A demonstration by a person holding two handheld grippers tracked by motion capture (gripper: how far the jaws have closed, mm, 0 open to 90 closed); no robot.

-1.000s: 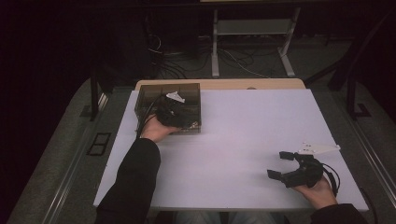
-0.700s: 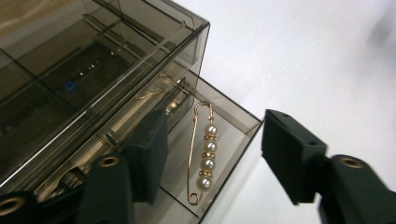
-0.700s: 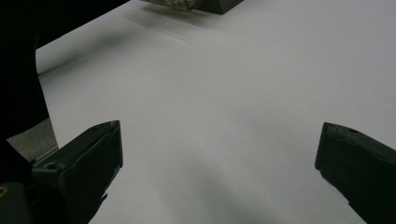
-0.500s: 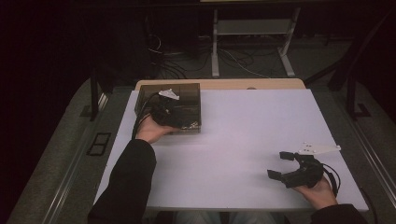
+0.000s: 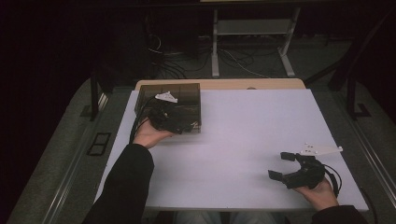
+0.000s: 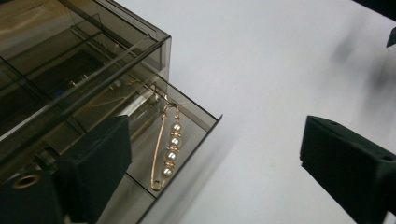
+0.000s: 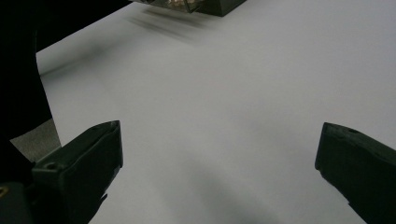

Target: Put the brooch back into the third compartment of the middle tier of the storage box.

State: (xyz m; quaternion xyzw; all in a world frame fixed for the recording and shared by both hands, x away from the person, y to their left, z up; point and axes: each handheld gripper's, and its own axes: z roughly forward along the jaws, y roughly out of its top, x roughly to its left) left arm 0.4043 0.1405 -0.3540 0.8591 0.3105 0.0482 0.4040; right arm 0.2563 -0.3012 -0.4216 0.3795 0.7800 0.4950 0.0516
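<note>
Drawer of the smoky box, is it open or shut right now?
Open. In the left gripper view the drawer juts out past the box front, and a gold pearl pin lies uncovered inside it.

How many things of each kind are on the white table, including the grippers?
Smoky clear drawer box: 1
Gold pin with pearls, lying in the open drawer: 1
Grippers, left gripper and right gripper: 2
Total: 4
</note>
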